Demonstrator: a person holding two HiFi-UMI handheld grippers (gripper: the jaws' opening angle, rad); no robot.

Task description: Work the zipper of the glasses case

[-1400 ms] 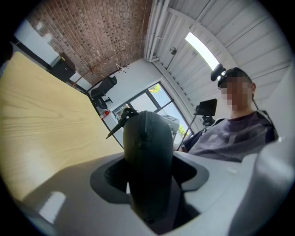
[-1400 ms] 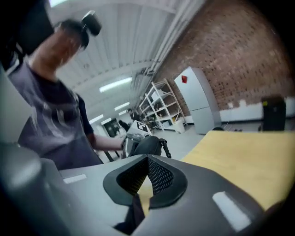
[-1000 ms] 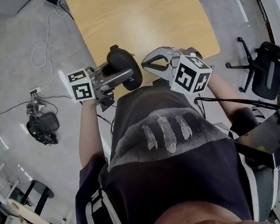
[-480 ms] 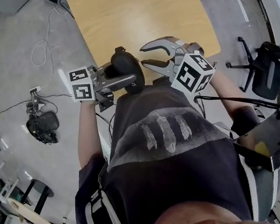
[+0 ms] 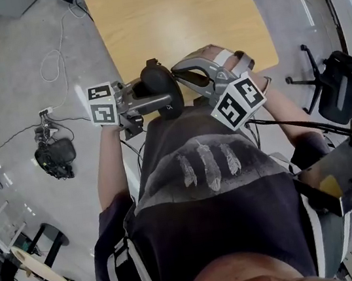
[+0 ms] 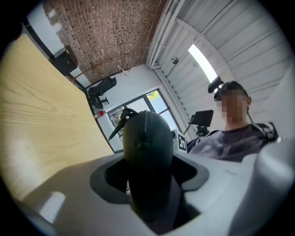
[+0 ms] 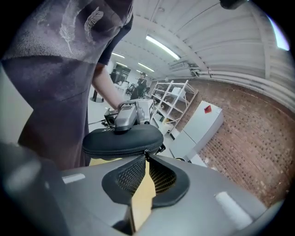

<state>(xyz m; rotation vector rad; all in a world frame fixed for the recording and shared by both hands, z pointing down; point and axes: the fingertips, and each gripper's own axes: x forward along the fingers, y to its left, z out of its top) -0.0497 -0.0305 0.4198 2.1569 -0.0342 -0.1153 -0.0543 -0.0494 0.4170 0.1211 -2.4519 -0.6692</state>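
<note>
A black oval glasses case (image 5: 161,87) hangs just above the near edge of the wooden table (image 5: 176,17), close to the person's chest. My left gripper (image 5: 146,98) is shut on it, and its grey jaws flank the case's rounded end (image 6: 148,147). My right gripper (image 5: 178,82) reaches in from the right. Its jaws have just been closing, and their tips now pinch the small zipper pull (image 7: 145,154) on the seam of the case (image 7: 120,140). The left gripper's fingers (image 7: 125,117) show clamped on the far end of the case.
A black office chair (image 5: 337,91) stands on the floor to the right of the table. White cables (image 5: 51,63) and a dark bag (image 5: 55,161) lie on the floor at left. A dark metal frame (image 5: 340,173) sits at the person's right side.
The right gripper opened wide beside the case, then closed at the case's edge while rolling, so its marker cube swung lower. The left gripper and case stayed almost in place.
</note>
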